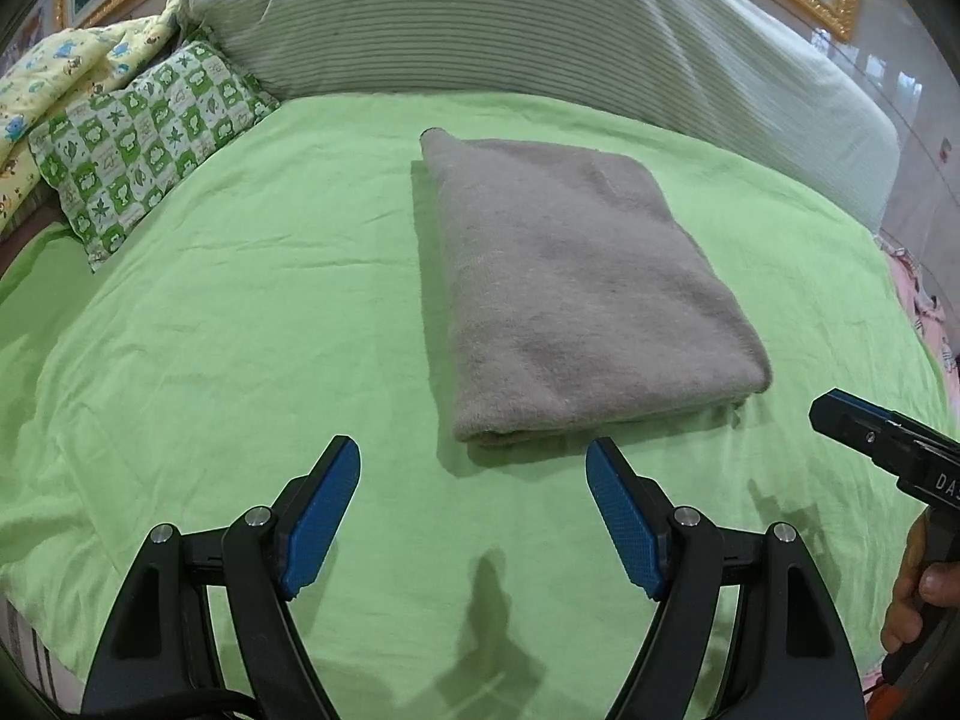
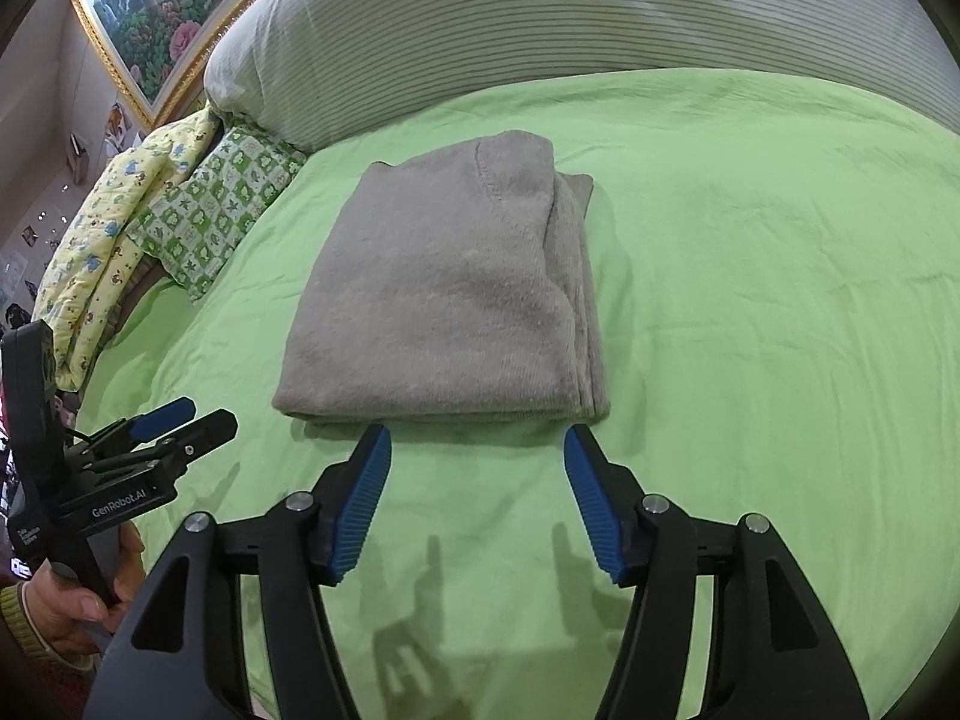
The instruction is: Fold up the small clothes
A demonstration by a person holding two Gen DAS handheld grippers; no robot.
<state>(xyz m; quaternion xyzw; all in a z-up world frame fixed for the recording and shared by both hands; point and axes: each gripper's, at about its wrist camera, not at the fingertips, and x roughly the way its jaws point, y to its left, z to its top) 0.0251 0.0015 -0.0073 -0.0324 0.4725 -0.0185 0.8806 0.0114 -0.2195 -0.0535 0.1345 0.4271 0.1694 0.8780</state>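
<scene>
A grey knitted garment (image 1: 576, 294) lies folded into a thick rectangle on the green bed sheet (image 1: 240, 330); it also shows in the right wrist view (image 2: 456, 300). My left gripper (image 1: 473, 450) is open and empty, just short of the garment's near edge. My right gripper (image 2: 477, 435) is open and empty, its fingertips right at the garment's near edge. The left gripper also appears at the left of the right wrist view (image 2: 186, 414), and the right gripper's tip at the right of the left wrist view (image 1: 852, 414).
A large striped pillow (image 1: 510, 18) lies behind the garment. A green patterned small pillow (image 1: 144, 138) and a yellow printed quilt (image 1: 54, 78) lie at the back left. A gold-framed picture (image 2: 150, 6) hangs on the wall. Pink fabric (image 1: 918, 300) lies at the right edge.
</scene>
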